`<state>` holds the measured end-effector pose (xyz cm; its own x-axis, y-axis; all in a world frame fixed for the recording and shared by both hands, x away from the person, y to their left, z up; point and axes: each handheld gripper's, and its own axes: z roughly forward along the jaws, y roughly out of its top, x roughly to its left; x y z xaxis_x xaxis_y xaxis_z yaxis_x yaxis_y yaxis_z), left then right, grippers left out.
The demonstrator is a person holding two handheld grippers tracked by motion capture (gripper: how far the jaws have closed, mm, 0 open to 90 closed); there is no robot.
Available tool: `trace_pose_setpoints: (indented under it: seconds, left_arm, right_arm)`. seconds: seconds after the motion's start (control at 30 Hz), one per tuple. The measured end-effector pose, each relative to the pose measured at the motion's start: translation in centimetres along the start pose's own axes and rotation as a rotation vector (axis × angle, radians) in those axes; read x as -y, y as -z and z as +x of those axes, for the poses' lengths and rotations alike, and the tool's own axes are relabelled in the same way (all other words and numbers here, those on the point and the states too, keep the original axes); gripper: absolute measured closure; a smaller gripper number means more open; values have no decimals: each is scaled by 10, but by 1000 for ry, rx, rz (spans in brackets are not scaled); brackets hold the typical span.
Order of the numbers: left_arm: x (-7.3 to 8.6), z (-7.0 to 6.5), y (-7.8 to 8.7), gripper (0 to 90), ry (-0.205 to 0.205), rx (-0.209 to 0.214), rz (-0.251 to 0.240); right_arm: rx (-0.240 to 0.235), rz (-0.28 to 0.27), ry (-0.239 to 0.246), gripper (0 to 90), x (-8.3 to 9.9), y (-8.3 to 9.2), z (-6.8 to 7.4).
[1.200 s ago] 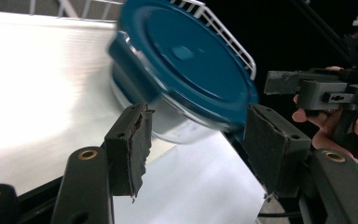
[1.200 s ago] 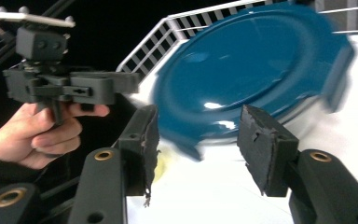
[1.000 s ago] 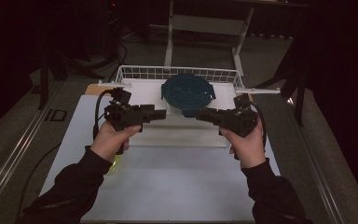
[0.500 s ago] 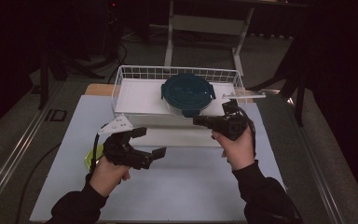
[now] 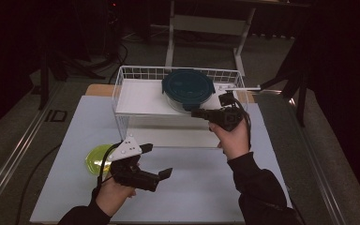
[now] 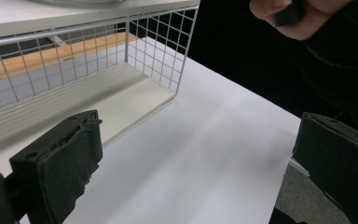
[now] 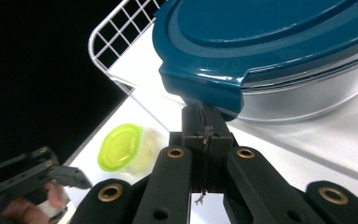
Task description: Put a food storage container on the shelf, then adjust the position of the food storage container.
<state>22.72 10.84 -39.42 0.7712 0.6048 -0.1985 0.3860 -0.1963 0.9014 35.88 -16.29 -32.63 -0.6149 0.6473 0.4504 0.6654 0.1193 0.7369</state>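
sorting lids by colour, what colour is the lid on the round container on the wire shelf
Dark teal lid; it shows best in the right gripper view.

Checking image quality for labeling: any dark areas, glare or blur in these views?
High view: surroundings nearly black, white table lit, slightly soft. Left gripper view: near black jaws blurred, wire rack sharp. Right gripper view: glare streaks on the teal lid, left side black, lime-lidded container out of focus.

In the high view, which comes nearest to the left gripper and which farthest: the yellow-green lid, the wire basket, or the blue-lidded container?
From the left gripper:
1. Yellow-green lid, just beside it on the table.
2. Wire basket, farther back.
3. Blue-lidded container, on the basket's shelf, by the right gripper.
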Motion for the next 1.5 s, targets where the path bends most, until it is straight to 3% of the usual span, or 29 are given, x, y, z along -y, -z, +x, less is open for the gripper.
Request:
trace_pose_setpoints:
  seconds: [0.33, 0.5, 0.57, 0.67, 0.77, 0.83, 0.87, 0.97, 1.1, 1.5]
  left_arm:
    - [2, 1, -2, 8, 5, 1, -5]
    - [2, 2, -2, 8, -3, -1, -4]
    - [3, 4, 1, 8, -25, -8, -5]
    - [3, 9, 3, 8, -17, 23, -10]
    - [4, 13, 7, 8, -21, 20, -27]
    - [4, 17, 9, 8, -6, 52, -39]
    - [4, 19, 10, 8, -2, 75, -35]
    - [5, 23, 15, 9, -19, 68, -15]
    - [8, 26, 26, 25, -63, 29, -10]
    - [20, 52, 60, 72, -74, -45, 9]
  right_arm:
    - [16, 1, -9, 897, -8, -8, -4]
    - [-4, 0, -5, 887, -7, -8, -5]
    - [-27, -11, 17, 785, 0, -3, 0]
    - [-51, -25, 36, 655, 9, 3, 4]
    - [-64, -53, 63, 513, 19, 10, 7]
    - [-77, -73, 76, 383, 28, 13, 8]
    - [-82, -96, 87, 309, 33, 15, 8]
    - [-97, -123, 134, 192, 46, 20, 6]
    - [-104, -138, 147, 171, 64, 29, 6]
    - [-112, -153, 147, 163, 105, 52, 4]
